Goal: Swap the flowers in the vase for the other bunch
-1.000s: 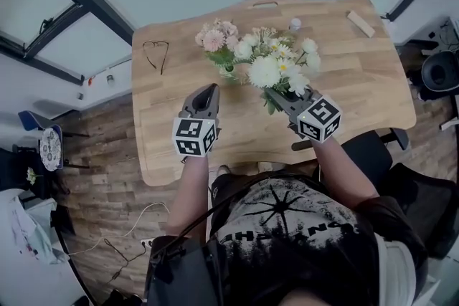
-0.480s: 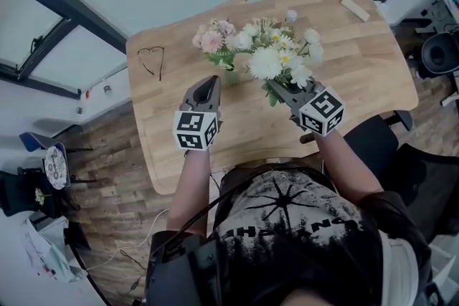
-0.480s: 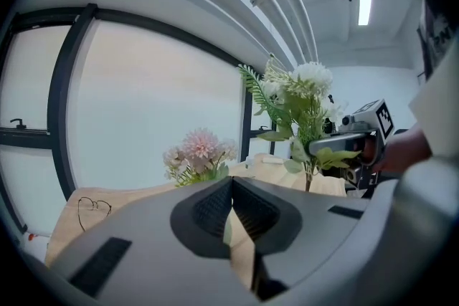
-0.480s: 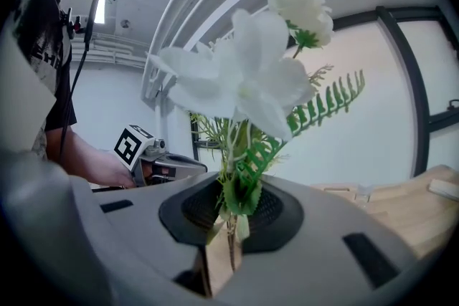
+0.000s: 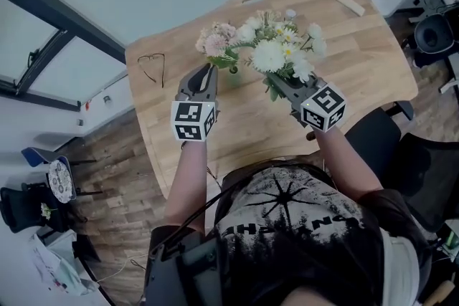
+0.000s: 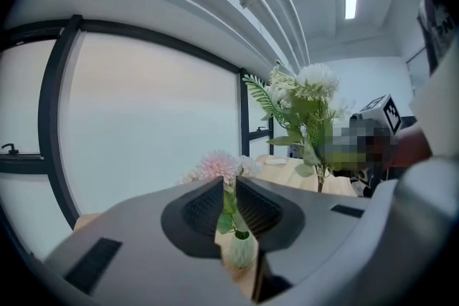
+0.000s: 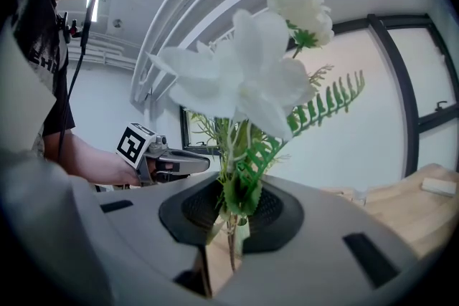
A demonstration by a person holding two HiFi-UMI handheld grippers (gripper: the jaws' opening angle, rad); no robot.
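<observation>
Fingers of the right gripper (image 5: pixel 281 84) clamp the stems of the white bunch (image 5: pixel 275 54), held above the worktop (image 5: pixel 358 61) just right of the vase (image 6: pixel 242 251). The pink bunch (image 5: pixel 217 39) stands in the vase; the left gripper (image 5: pixel 209 71) points at it from the near left, fingers all but closed on nothing.

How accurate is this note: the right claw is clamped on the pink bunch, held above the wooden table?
Wrong colour. The right claw is clamped on the white bunch, held above the wooden table; the right gripper view shows white blooms rising from its closed jaws. The pink flowers stand in the vase.
</observation>
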